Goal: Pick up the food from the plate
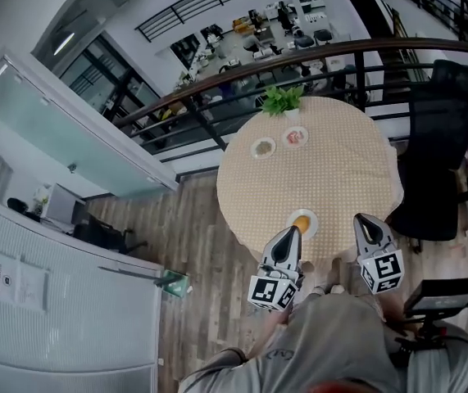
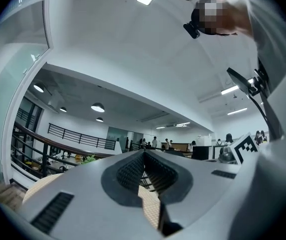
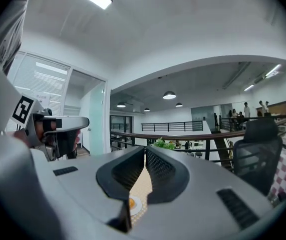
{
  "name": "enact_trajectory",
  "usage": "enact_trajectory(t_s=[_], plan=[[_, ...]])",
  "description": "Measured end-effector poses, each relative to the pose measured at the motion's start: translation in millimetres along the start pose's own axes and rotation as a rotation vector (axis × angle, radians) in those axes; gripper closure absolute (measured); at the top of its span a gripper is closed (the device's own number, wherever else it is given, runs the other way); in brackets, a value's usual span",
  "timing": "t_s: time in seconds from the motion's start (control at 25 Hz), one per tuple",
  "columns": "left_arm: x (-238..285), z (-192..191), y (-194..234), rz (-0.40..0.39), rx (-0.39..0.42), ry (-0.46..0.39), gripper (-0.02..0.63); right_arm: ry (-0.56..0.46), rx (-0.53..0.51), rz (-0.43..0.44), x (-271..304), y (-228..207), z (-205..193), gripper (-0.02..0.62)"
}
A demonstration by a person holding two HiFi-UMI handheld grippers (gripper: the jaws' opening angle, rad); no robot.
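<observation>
Round table (image 1: 332, 170), three plates (image 1: 302, 223), one plant (image 1: 283, 99)

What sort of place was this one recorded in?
Probably an upper-floor landing in an open-plan office: the round table with a beige patterned cloth stands beside a black metal railing that overlooks cluttered desks on the floor below, and a black office chair sits next to it.
</observation>
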State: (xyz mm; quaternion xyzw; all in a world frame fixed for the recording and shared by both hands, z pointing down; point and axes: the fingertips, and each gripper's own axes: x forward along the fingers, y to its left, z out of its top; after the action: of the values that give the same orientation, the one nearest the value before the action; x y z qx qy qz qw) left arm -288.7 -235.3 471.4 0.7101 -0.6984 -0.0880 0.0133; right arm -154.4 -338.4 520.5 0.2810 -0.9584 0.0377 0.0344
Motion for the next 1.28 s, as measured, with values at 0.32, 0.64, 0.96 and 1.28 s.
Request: enact_trajectory(t_s=[0.32, 0.64, 0.96, 1.28], plan=[[6, 6, 29, 0.031, 0.029, 0.01, 0.597, -0.004, 0.01, -0.056, 7, -2, 9, 0.572], [5, 5, 54, 0.099, 0.088, 0.037, 0.241, 0.007, -0.008, -0.03, 17, 16, 11, 0.572], [18, -30, 78, 0.08, 0.102, 0.2, 0.241, 0.005, -0.009, -0.056, 16, 16, 13, 0.572], [41, -103, 115, 0.06, 0.126, 0.465, 0.241, 0.031, -0.005, -0.119, -1, 3, 4, 0.572]])
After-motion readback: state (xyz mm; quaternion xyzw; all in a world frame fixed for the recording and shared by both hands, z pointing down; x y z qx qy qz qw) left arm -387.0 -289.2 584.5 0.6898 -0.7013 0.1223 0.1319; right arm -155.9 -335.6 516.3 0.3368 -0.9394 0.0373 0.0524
